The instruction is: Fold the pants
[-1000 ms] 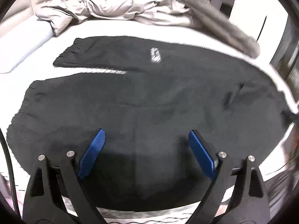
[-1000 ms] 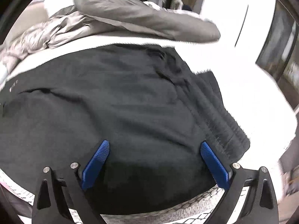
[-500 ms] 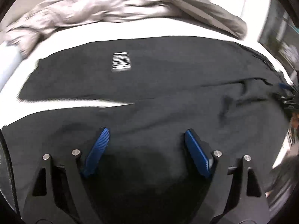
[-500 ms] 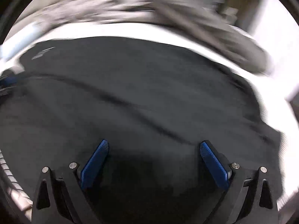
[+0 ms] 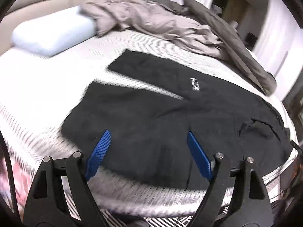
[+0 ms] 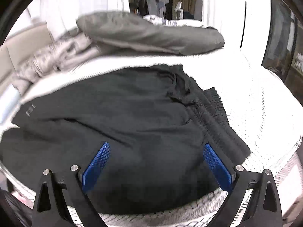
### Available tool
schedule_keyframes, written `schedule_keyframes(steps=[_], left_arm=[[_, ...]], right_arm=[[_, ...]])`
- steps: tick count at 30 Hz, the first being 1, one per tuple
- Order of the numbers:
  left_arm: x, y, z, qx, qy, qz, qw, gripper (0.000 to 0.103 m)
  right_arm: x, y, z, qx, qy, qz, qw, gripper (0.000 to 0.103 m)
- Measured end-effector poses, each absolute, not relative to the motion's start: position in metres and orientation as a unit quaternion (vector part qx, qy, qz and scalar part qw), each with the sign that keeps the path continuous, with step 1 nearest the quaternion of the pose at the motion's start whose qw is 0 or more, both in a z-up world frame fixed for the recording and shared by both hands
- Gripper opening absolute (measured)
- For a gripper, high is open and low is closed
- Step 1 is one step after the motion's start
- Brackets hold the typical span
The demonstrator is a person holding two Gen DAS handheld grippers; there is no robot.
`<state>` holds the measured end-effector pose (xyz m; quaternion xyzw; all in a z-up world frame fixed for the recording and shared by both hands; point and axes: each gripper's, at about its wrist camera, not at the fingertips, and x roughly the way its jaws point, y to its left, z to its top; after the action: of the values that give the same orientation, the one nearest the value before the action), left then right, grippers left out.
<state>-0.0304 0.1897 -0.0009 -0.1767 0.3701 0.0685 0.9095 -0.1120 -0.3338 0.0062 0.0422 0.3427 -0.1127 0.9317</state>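
Observation:
Black pants [image 5: 151, 113] lie spread flat on the white striped bed sheet [image 5: 47, 87], both legs running to the left, with a white logo [image 5: 195, 84] on the far leg. The elastic waistband [image 6: 214, 117] is bunched at the right end. My left gripper [image 5: 148, 132] hovers open over the near leg, close to its cuff, with nothing between the blue pads [image 5: 99, 151]. Above the seat of the pants [image 6: 132, 123], just left of the waistband, my right gripper [image 6: 156, 144] is open and holds nothing.
A pale blue pillow [image 5: 53, 34] lies at the far left of the bed. A crumpled beige and grey duvet [image 5: 161, 24] is heaped along the far side, and its grey fold [image 6: 151, 34] reaches close to the waistband. The bed's near edge [image 5: 151, 204] runs under both grippers.
The left view has pulled back and swung left, so the leg cuffs and the pillow now show. The right view swung left, then back over the waistband. Both grippers stayed open.

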Motion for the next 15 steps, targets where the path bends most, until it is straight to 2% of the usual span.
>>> schedule_keyframes(steps=[2, 4, 6, 12, 15], left_arm=[[-0.054, 0.202, -0.005, -0.21, 0.368, 0.082, 0.902, 0.081], [-0.075, 0.214, -0.014, -0.268, 0.359, 0.078, 0.891, 0.07], [-0.082, 0.221, -0.025, -0.309, 0.358, 0.055, 0.88, 0.064], [-0.054, 0.232, -0.054, -0.371, 0.352, 0.04, 0.858, 0.054], [-0.041, 0.237, -0.055, -0.387, 0.34, 0.046, 0.856, 0.034]], right_arm=[[-0.128, -0.338, 0.011, 0.061, 0.332, -0.11, 0.935, 0.1], [-0.14, -0.344, 0.012, 0.085, 0.326, -0.107, 0.936, 0.1], [-0.149, -0.348, 0.011, 0.101, 0.326, -0.104, 0.934, 0.1], [-0.153, -0.351, 0.007, 0.119, 0.33, -0.112, 0.93, 0.1], [-0.161, -0.355, 0.009, 0.127, 0.322, -0.113, 0.931, 0.1]])
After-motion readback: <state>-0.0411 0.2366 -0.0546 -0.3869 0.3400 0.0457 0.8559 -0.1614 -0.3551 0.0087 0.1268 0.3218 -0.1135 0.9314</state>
